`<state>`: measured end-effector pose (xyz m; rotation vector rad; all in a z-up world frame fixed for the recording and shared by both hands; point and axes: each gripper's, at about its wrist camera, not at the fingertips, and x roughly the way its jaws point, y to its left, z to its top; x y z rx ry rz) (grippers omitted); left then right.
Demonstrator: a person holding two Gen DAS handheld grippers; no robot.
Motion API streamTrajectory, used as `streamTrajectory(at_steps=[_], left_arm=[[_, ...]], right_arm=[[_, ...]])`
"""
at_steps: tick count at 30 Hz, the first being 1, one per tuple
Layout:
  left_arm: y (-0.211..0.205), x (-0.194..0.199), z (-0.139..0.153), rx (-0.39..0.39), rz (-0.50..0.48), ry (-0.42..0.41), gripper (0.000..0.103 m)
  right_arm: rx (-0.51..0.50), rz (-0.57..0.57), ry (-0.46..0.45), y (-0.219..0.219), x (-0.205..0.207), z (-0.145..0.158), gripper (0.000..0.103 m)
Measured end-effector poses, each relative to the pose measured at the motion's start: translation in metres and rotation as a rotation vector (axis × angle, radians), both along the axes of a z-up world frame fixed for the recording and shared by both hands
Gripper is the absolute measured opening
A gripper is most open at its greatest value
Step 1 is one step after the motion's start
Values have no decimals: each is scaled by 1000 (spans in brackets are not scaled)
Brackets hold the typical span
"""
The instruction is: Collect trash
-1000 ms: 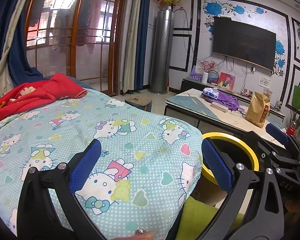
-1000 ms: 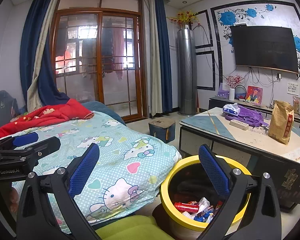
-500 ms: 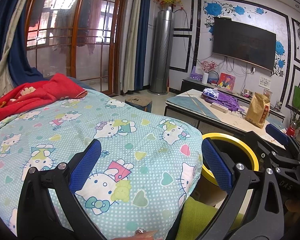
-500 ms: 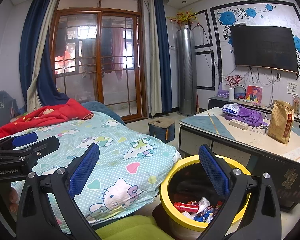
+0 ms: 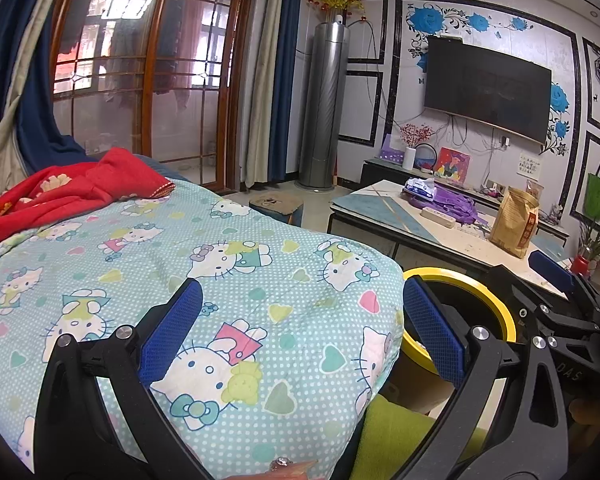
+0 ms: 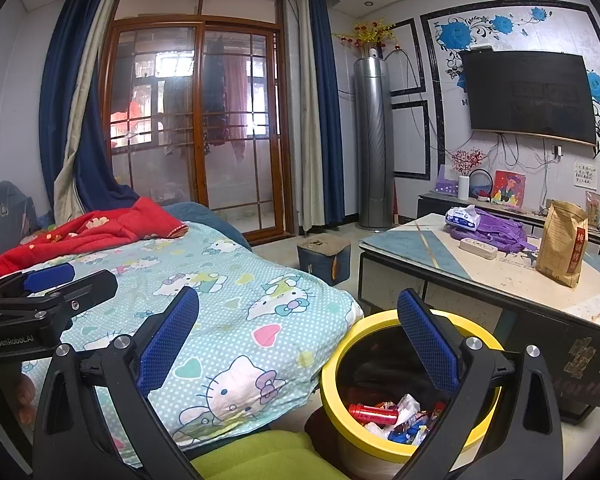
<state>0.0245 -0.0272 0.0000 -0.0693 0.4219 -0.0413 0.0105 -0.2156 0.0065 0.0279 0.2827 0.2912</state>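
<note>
Left gripper [image 5: 300,336], jaws spread wide and empty, held above a Hello Kitty quilt [image 5: 228,280]. Right gripper [image 6: 296,340], likewise spread and empty, poised over the near rim of a yellow bin [image 6: 340,360] standing on the floor between the quilt's edge and a low table [image 6: 500,276]. Inside the bin: wrappers [image 6: 404,420] and a red tube [image 6: 372,414]. A brown paper bag [image 6: 562,242] stands upright on the table.
</note>
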Motion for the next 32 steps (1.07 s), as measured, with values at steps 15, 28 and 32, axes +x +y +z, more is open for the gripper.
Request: streamTrajectory(at_steps=[15, 28, 32], left_arm=[[-3, 5, -2, -6, -12, 28, 92], [161, -9, -3, -150, 440, 201, 92], [291, -61, -28, -118, 854, 343, 92]], right_arm=[[8, -15, 14, -2, 3, 0, 97], [-29, 325, 212, 149, 48, 21, 97], [-137, 657, 392, 291, 37, 2, 97]])
